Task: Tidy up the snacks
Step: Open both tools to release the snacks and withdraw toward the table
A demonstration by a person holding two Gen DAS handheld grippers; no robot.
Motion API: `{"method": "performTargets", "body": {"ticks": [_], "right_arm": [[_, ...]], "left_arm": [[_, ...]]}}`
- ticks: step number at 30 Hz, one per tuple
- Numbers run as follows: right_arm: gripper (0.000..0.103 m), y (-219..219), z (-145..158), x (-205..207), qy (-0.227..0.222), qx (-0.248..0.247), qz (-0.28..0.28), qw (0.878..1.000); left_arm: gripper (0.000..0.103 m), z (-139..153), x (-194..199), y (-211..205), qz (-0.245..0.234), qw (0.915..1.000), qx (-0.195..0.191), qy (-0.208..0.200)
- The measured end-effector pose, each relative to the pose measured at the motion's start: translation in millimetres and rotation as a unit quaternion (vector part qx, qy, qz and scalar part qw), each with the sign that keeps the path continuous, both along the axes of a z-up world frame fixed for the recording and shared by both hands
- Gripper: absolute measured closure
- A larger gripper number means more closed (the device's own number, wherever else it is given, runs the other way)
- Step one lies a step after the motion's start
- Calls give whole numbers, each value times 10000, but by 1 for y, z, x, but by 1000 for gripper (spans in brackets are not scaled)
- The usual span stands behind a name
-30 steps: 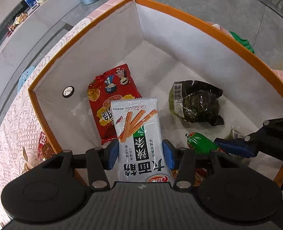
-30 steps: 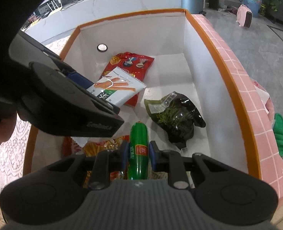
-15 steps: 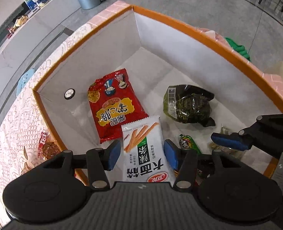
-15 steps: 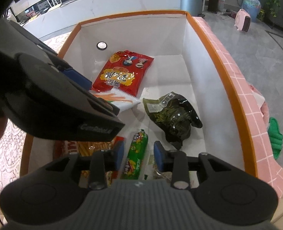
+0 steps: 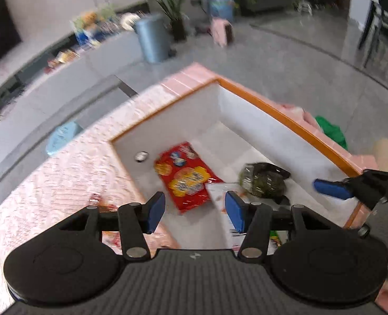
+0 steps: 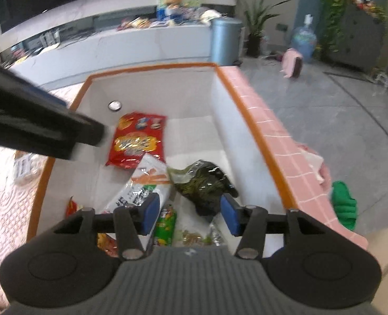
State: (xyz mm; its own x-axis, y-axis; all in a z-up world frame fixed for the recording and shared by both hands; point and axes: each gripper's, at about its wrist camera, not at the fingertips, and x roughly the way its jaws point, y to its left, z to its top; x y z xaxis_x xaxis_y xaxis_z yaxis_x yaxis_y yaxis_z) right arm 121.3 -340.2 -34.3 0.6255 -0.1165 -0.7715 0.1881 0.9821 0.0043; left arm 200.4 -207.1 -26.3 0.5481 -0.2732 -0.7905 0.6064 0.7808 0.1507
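A white box with an orange rim [image 5: 286, 120] [image 6: 249, 120] holds the snacks. A red bag [image 5: 186, 176] [image 6: 137, 139] lies at the far end. A white bag with orange sticks [image 6: 144, 183] [image 5: 220, 197] lies beside a dark green bag [image 5: 263, 181] [image 6: 204, 181]. A green tube [image 6: 165, 225] lies near the front. My left gripper [image 5: 195, 211] is open and empty above the box's near left edge. My right gripper [image 6: 190, 214] is open and empty above the box's near end; one finger shows in the left wrist view [image 5: 330, 187].
The box sits on a pink lace-patterned surface [image 5: 62, 178] with a pink tiled edge [image 6: 286, 141]. Loose snack packets [image 6: 23, 168] lie left of the box. A green cloth [image 6: 343, 207] lies to the right. A grey bin [image 6: 225, 40] stands on the floor behind.
Both grippers opened wider and rose away from the box. The white stick bag and the green tube were let go and now lie in the box.
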Motion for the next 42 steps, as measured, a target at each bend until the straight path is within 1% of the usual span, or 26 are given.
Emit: {"method": "performTargets", "body": {"ticks": [2,6,10,12,13,15,17,19,23,25,28,32,36,38,42], "right_arm": [[52,1,3,-6,-183,-61,-193,9996],[51,5,10,-19,-557,-237,-488,9970],[50,11,19,-27,-854,-385,-685,9932],[45,16,23,-33,-1022,-402,-725,9913],[45,18,25,-35,-1105,-409,-736,9903],[44,27,28,-38,-1217,-497,-712,9888],[42,37,29,-38,-1217,-714,-641,9879],[40,49,32,-37,-1234,-805,-540,9876],[39,74,39,-36,-1388,-564,-300,9883],[39,90,40,-33,-1457,-503,-118,9880],[39,120,38,-29,-1578,-516,196,9859],[39,151,33,-27,-1730,-399,511,9828],[39,178,24,-21,-1805,-355,794,9797],[39,190,19,-17,-1793,-375,944,9785],[40,207,6,-6,-1621,-364,1122,9797]], "left_arm": [[41,3,-10,15,133,9994,-93,-295],[41,11,-24,45,514,9957,-301,-715],[41,15,-36,78,1031,9885,-651,-892],[41,16,-41,94,1282,9835,-772,-1013],[41,16,-43,101,1384,9813,-840,-1043],[41,17,-45,116,1607,9763,-1022,-1030],[41,15,-46,134,1849,9706,-1167,-1005],[41,13,-46,150,2033,9664,-1200,-1015],[41,8,-43,176,2318,9607,-1136,-1019],[41,5,-45,187,2395,9585,-1169,-1011],[41,3,-47,201,2439,9570,-1203,-1009],[41,-3,-49,214,2460,9568,-1157,-1033],[41,-13,-46,229,2517,9560,-1194,-922],[41,-19,-43,235,2548,9555,-1218,-850],[41,-30,-32,241,2581,9561,-1197,-705]]}}
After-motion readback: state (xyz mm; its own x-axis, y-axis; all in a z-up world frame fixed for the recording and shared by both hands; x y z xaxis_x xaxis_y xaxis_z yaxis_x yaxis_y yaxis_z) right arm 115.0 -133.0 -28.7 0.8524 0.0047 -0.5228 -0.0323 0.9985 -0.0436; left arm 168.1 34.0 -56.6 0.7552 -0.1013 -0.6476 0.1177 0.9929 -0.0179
